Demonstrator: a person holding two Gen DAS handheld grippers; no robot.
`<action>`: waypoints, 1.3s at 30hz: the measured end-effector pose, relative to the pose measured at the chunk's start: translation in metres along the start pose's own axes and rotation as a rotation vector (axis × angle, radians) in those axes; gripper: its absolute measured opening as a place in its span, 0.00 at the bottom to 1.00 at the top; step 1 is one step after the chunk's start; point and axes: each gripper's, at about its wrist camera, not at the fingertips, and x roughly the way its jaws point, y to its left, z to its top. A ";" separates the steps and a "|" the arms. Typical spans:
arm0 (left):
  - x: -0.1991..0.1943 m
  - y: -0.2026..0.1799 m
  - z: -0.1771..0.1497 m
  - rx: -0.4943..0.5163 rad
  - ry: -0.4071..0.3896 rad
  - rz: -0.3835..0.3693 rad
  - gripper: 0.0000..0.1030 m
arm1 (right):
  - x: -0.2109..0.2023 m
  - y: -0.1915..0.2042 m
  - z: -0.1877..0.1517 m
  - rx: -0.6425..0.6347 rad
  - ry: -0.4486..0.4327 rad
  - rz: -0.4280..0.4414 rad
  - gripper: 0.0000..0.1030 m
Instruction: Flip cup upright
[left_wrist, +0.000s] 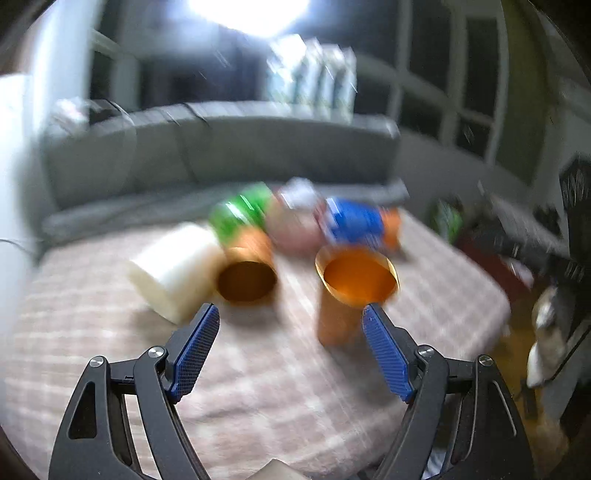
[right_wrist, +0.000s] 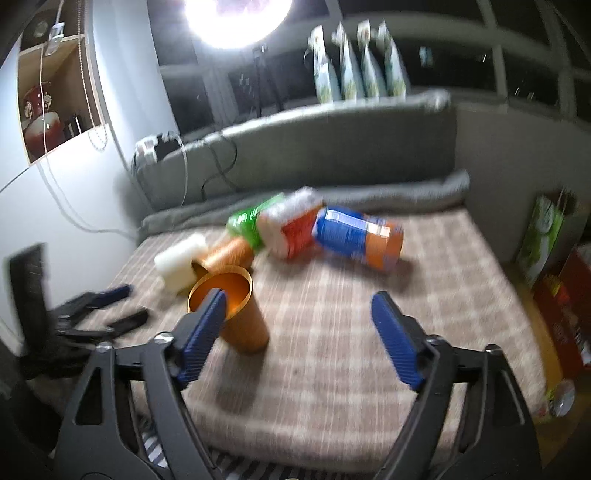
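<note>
An orange cup stands upright on the checked cloth, mouth up; it also shows in the right wrist view. A second orange cup lies on its side, mouth toward me, also seen in the right wrist view. My left gripper is open and empty, its right finger just in front of the upright cup. My right gripper is open and empty, its left finger overlapping the upright cup's rim in the image. The other gripper shows at the left.
A white block lies left of the lying cup. A green can, a red-and-white pack and a blue-and-orange canister lie behind. A grey sofa back stands beyond the table. Boxes stand at the right.
</note>
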 end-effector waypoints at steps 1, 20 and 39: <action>-0.011 0.002 0.003 -0.012 -0.048 0.035 0.78 | -0.002 0.005 0.003 -0.015 -0.023 -0.021 0.82; -0.083 0.014 0.012 -0.093 -0.297 0.258 0.80 | -0.034 0.056 0.004 -0.119 -0.303 -0.294 1.00; -0.078 0.015 0.010 -0.107 -0.261 0.241 0.81 | -0.037 0.057 0.001 -0.098 -0.339 -0.300 1.00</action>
